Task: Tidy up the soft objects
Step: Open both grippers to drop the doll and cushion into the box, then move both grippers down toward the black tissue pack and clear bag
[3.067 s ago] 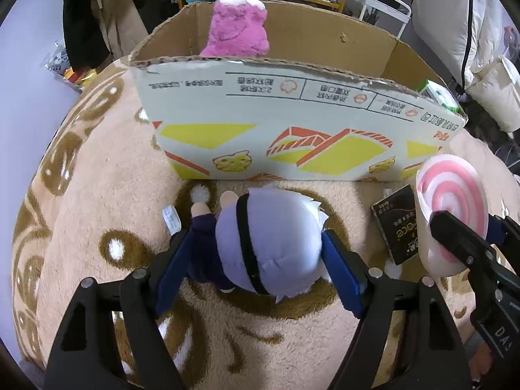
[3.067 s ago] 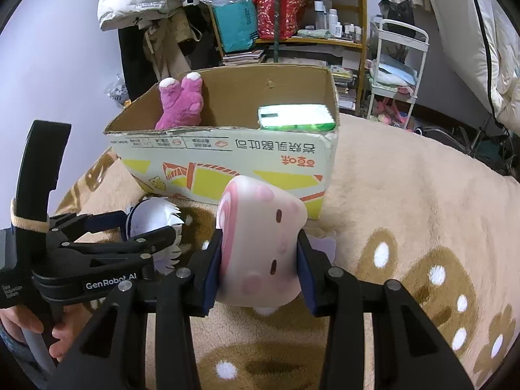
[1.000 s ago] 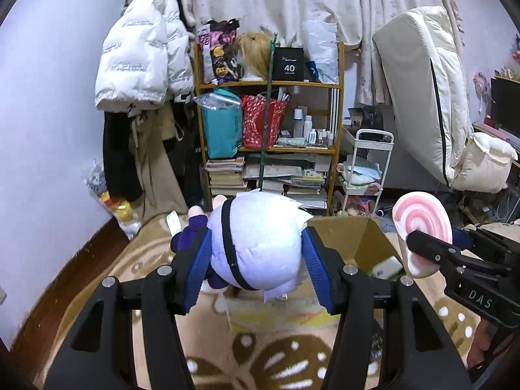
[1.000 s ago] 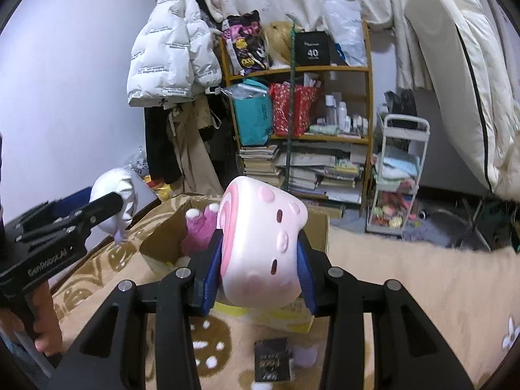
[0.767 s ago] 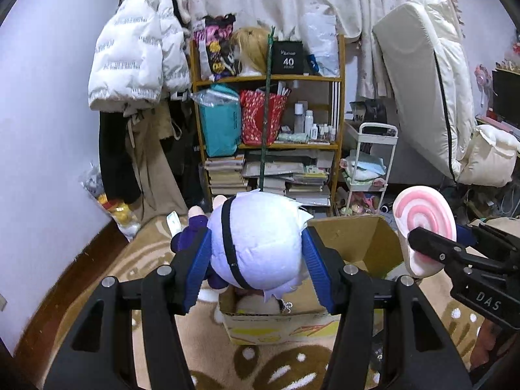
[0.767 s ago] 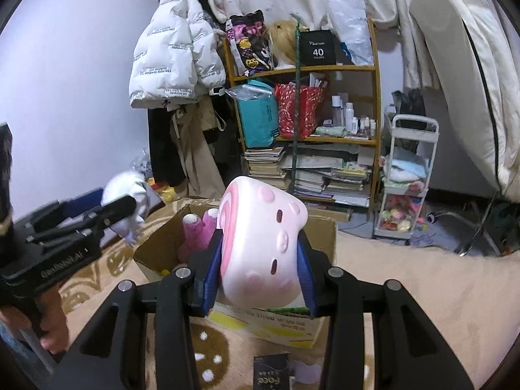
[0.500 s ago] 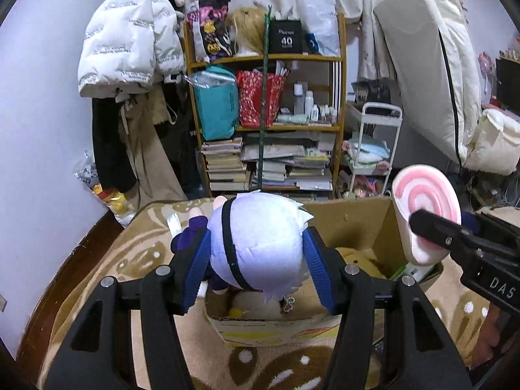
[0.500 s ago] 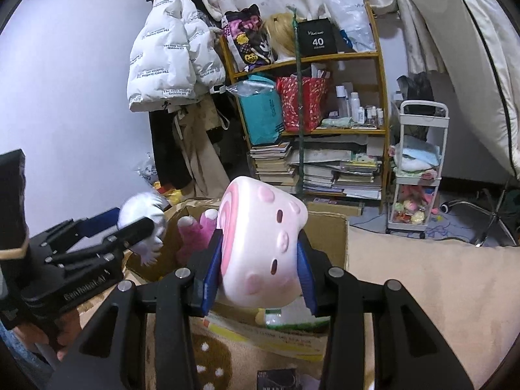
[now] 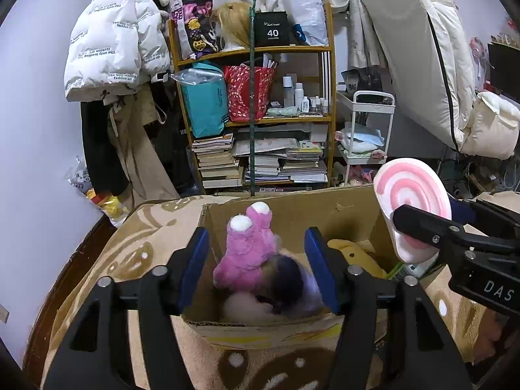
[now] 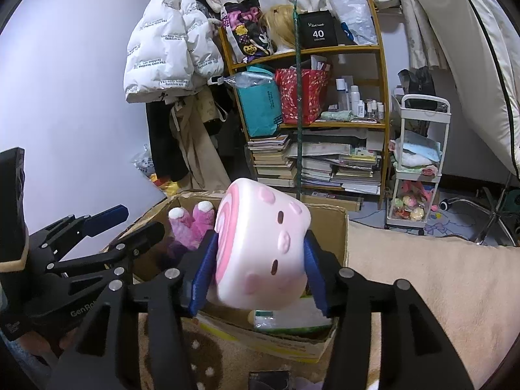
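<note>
The right claw (image 10: 258, 268) squeezes the pink roll toy (image 10: 260, 247) by its sides; it looks soft and light. The left claw (image 9: 256, 266) is wide open over the box (image 9: 354, 214).

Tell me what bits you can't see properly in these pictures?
- White-haired doll, left wrist view: motion-blurred, face unreadable.
- Cardboard box floor, right wrist view: hidden by the pink swirl plush.
- Green pack: mostly covered, label unreadable.
- Dark item: cut by bottom edge.

Ahead of me — a wooden bookshelf (image 9: 256, 117) stacked with books, a white puffer jacket (image 9: 113, 35) hanging beside it
</note>
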`<state>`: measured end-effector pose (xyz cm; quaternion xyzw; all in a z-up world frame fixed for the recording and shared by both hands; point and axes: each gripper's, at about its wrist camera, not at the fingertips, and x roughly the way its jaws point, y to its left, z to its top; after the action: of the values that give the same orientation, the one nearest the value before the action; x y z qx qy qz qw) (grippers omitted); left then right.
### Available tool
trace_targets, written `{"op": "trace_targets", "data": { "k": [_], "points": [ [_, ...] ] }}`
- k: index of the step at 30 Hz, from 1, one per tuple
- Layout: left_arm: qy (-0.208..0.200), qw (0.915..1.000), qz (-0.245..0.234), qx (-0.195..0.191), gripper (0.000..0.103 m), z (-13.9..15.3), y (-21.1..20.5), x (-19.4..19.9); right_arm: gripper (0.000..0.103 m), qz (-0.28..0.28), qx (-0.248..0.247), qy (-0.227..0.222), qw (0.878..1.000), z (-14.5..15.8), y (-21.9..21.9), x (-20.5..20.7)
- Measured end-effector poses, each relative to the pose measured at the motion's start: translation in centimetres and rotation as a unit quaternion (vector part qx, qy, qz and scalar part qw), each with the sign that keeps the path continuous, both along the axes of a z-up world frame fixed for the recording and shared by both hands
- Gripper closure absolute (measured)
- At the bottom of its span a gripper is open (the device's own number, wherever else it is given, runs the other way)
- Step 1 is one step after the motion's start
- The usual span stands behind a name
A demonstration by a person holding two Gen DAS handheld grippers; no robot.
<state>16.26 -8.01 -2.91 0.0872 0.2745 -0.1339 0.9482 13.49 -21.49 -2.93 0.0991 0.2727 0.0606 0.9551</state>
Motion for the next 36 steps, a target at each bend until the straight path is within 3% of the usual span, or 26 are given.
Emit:
{"op": "trace_targets", "data": {
  "k": [3, 5, 8, 11, 16, 24, 31, 36],
  "points": [
    [0.005, 1.0, 0.008, 0.0, 0.019, 0.0, 0.4, 0.0, 0.042, 0.003, 0.002, -0.004, 1.0, 0.3, 0.0, -0.2],
    [0.009, 0.9999, 0.012, 0.003, 0.015, -0.1, 0.7, 0.0, 0.033, 0.002, -0.003, -0.012, 1.0, 0.6, 0.0, -0.5],
    [0.011, 0.9997, 0.022, 0.007, 0.014, -0.2, 1.2, -0.2, 0.021, -0.003, -0.004, -0.019, 1.0, 1.0, -0.2, -0.9],
    [0.014, 0.9995, 0.029, 0.006, 0.006, -0.2, 1.6, -0.2, 0.01, -0.008, -0.001, -0.023, 1.0, 1.4, -0.4, -1.3],
    [0.019, 0.9993, 0.031, 0.009, 0.005, -0.1, 1.8, -0.8, 0.003, -0.017, 0.0, -0.021, 1.0, 1.7, -0.8, -1.8],
    [0.035, 0.9984, 0.043, 0.01, 0.005, 0.1, 2.2, -2.4, 0.002, -0.031, -0.008, -0.002, 0.999, 1.8, -1.2, -3.3],
    [0.078, 0.9952, 0.055, -0.021, 0.005, 0.1, 3.0, -3.0, 0.002, -0.046, -0.011, 0.026, 0.999, 1.6, -1.4, -5.0],
    [0.079, 0.9948, 0.054, -0.033, 0.005, 0.8, 3.2, -4.6, 0.002, -0.049, 0.009, 0.05, 0.998, 1.0, -1.7, -6.6]
  ]
}}
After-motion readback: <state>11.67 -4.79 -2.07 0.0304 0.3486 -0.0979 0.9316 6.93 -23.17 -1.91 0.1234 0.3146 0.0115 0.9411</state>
